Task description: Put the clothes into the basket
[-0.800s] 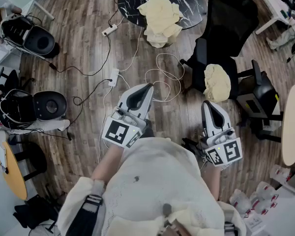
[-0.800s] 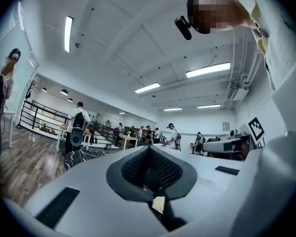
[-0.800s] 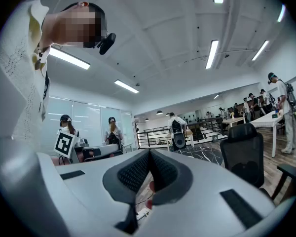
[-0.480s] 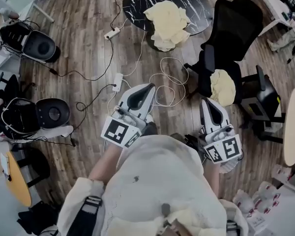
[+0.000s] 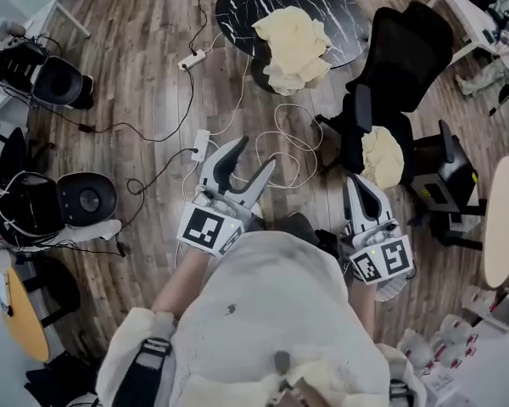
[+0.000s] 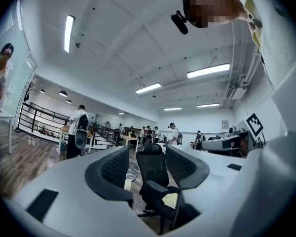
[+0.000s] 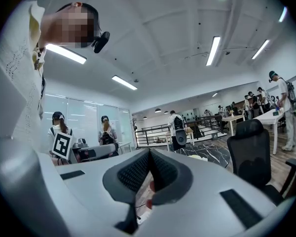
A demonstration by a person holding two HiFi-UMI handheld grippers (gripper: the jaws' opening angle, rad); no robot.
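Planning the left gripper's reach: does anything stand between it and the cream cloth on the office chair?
Yes: the near armrest stands between the left gripper and the cream cloth; white cables cross the floor below.

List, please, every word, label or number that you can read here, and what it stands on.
No words or numbers can be read in any view.
On the left gripper: a coded square marker, no letters.
On the right gripper: another marker, no letters.
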